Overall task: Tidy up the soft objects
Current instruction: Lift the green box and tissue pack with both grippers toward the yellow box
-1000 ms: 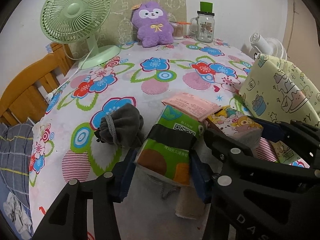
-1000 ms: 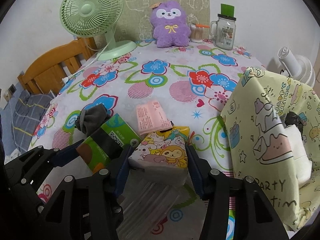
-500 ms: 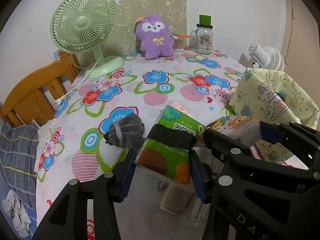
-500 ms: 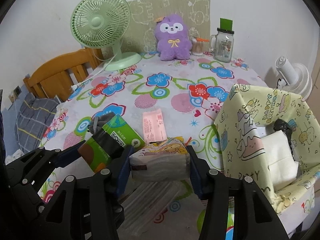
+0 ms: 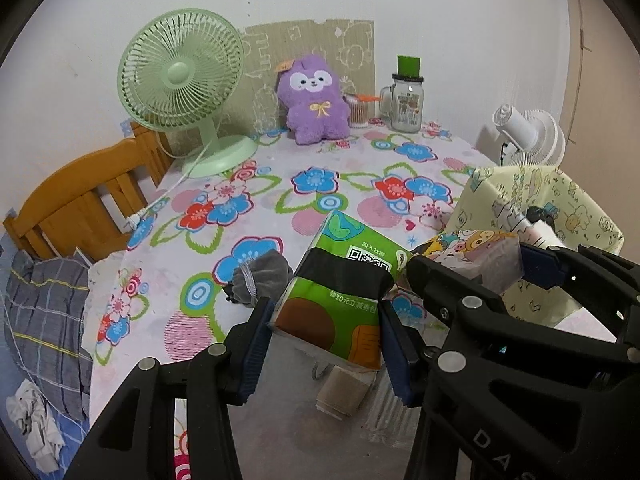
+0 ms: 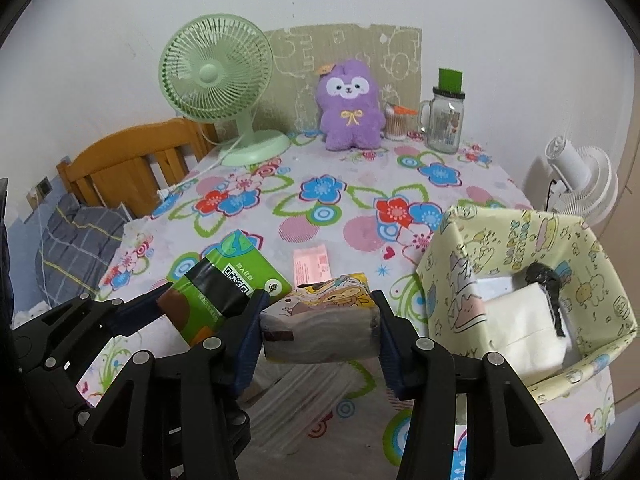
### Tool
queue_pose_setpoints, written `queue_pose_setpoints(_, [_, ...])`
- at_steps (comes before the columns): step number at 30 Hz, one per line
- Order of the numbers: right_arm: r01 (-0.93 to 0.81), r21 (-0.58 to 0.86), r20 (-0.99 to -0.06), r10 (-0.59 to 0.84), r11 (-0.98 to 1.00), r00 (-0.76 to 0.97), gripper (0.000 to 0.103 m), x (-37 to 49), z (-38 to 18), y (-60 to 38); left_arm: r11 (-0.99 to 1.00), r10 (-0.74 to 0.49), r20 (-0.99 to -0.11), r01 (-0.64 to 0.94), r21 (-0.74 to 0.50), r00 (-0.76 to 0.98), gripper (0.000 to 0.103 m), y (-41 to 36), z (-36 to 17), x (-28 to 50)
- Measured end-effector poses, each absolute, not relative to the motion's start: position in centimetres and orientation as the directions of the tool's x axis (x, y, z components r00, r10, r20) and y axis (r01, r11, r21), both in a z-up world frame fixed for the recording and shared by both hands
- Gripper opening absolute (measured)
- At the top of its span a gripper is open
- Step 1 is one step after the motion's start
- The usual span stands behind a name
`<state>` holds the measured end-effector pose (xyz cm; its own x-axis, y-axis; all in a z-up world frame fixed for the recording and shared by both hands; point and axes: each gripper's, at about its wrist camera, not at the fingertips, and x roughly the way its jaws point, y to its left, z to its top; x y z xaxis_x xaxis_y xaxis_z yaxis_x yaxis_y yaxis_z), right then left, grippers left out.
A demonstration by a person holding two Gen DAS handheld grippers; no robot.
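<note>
My left gripper (image 5: 326,340) is shut on a green tissue pack (image 5: 340,292), held off the flowered tablecloth (image 5: 248,208). My right gripper (image 6: 318,340) is shut on a cartoon-print tissue pack (image 6: 320,328), also lifted clear of the table. Each wrist view shows the other gripper's pack beside its own: the cartoon pack (image 5: 476,252) to the right, the green pack (image 6: 224,288) to the left. A yellow cartoon-print fabric bin (image 6: 460,264) stands at the right with white tissue packs (image 6: 524,324) inside. A grey drawstring pouch (image 5: 260,276) and a pink packet (image 6: 311,266) lie on the table.
At the back stand a green desk fan (image 6: 218,80), a purple plush toy (image 6: 348,106), a cotton-swab jar (image 6: 394,122) and a glass mug jar (image 6: 444,118). A wooden chair (image 5: 76,212) with a plaid cloth (image 5: 44,320) is at the left, a white fan (image 6: 580,180) beyond the table's right edge.
Both grippers have risen with their tissue packs, so the table looks farther below. The pink packet has come clear of the cartoon pack, and the bin's inside now shows.
</note>
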<state>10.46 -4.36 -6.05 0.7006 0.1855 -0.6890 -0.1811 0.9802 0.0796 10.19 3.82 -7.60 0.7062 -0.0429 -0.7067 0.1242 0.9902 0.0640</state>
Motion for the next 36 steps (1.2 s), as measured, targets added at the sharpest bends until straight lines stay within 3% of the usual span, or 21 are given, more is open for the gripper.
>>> queue_pose_setpoints(36, [-0.123, 0.058, -0.604, 0.133, 0.991, 0.786, 0.054, 9.7, 0.4, -9.8, 0.983, -0.070, -0.619, 0.161, 0.092, 0.782, 0.053, -1.3, -1.5, 10.0])
